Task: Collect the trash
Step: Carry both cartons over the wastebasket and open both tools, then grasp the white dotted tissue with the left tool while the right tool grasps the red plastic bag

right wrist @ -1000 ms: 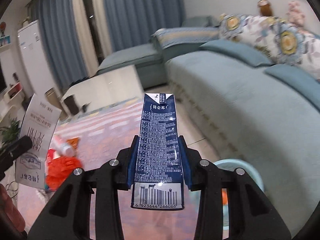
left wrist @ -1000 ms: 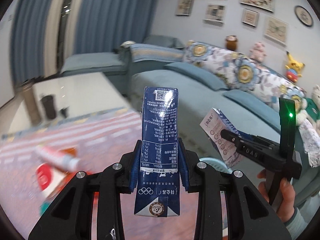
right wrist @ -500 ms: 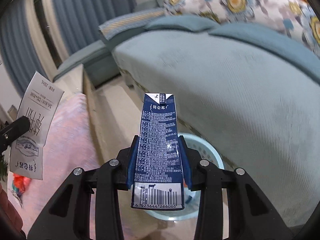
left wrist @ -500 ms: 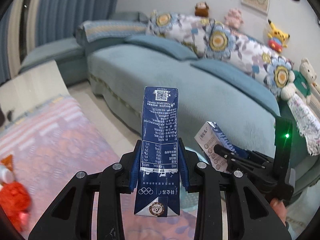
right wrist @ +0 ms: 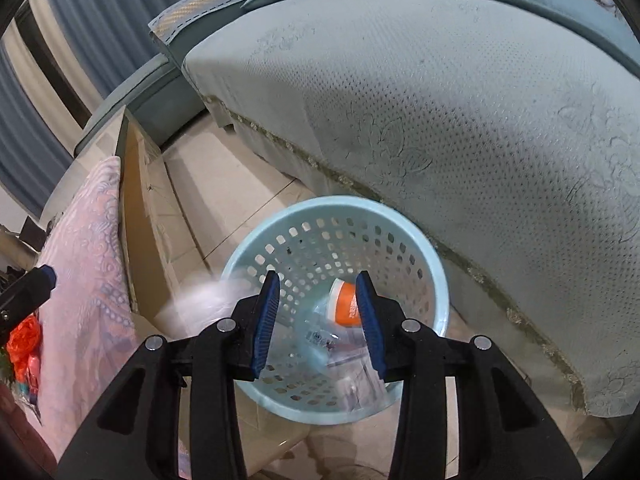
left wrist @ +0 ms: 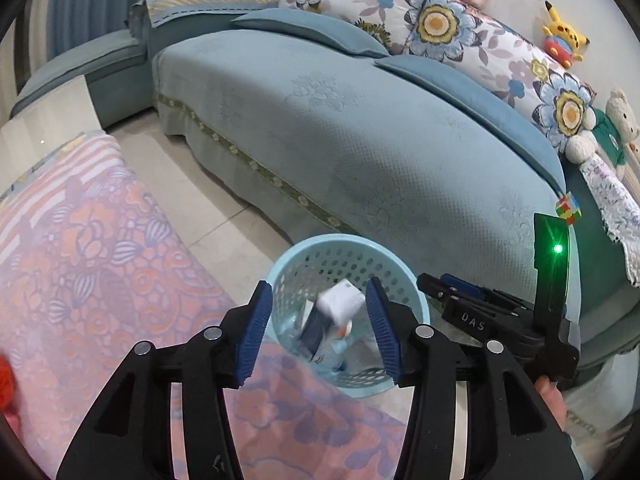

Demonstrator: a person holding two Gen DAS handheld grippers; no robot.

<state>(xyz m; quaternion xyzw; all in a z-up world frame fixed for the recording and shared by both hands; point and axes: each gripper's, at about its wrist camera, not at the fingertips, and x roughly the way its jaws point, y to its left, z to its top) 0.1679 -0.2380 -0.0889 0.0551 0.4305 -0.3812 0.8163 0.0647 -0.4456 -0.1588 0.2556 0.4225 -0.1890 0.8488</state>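
Basket [left wrist: 404, 280] is the reference: pale blue perforated plastic, on the tiled floor just beside the sofa [left wrist: 360, 128] front edge, with the pink patterned cloth [left wrist: 100, 260] of the worktop on its other side.

Left hand-held gripper [left wrist: 316, 330] hangs above the basket, blue pads spread wide, nothing between them. A carton [left wrist: 340, 304], dark blue with a white end, shows blurred inside the basket opening; cannot tell if it has landed or is mid-air.

Right hand-held gripper [right wrist: 316, 320] is also over the basket, jaws spread apart and empty. Under it, inside the basket: an orange-and-white piece of trash [right wrist: 346, 306] and some clear crumpled packaging [right wrist: 328, 344]. A white motion-blurred streak [right wrist: 212, 296] sits at the basket rim on the cloth side; cannot identify it.

From the left wrist view the right hand-held gripper appears just past the basket's sofa-side rim, with a green light lit on its body.

Red-orange wrapper [right wrist: 26, 340] lies on the cloth, well apart from the basket. Plush toys [left wrist: 564, 38] line the sofa back, far side from the basket.
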